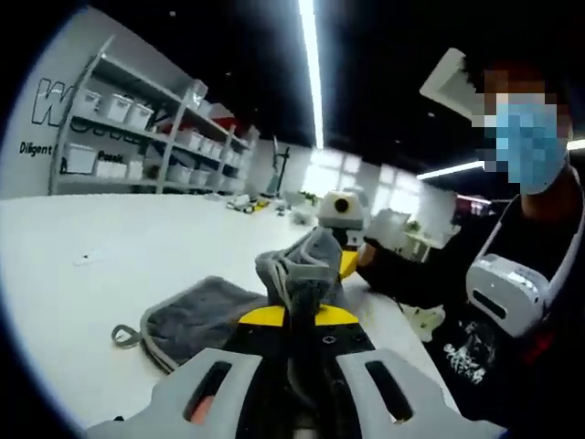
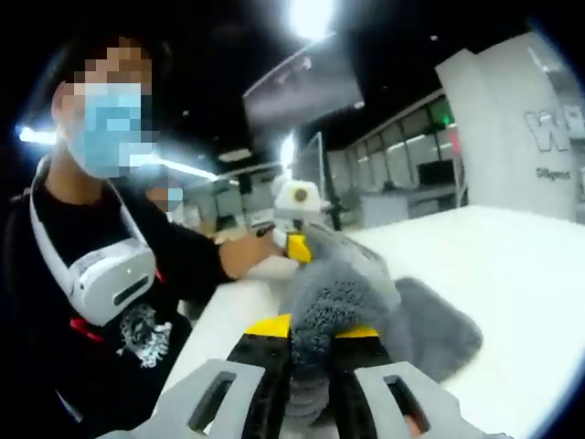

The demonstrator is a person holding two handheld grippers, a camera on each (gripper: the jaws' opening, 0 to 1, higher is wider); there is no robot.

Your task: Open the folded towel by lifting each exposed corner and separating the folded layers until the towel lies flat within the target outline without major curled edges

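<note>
Left gripper (image 1: 291, 320), bottom centre of the left gripper view: fingers (image 1: 265, 317) with yellow tips clenched on a bunched fold of the grey towel (image 1: 206, 311), the cloth rising in a crumpled peak just above the tips at frame centre. Right gripper (image 2: 309, 334), bottom centre of the right gripper view: fingers (image 2: 267, 327) likewise closed on the towel (image 2: 343, 297), a thick grey wad pinched between them and bulging upward. Each tool appears in the other's frame (left gripper (image 2: 297, 245) at centre of the right gripper view, right gripper (image 1: 345, 261) just right of centre in the left gripper view), both at the raised ridge of cloth, close together. Rest of the towel lies on the white worktop (image 1: 110, 265): in the left gripper view it spreads to the lower left of the fingers, with a small hanging loop (image 1: 125, 335) at its left corner; in the right gripper view it spreads to the right of the fingers, rounded edge touching the worktop (image 2: 512, 274). Person in dark printed shirt (image 1: 475, 352) at right of the left gripper view, left of the right gripper view, white device around the neck (image 2: 110, 270). Shelving with white bins (image 1: 137, 128) upper left of the left gripper view; ceiling light strip (image 1: 313, 64) overhead.
</note>
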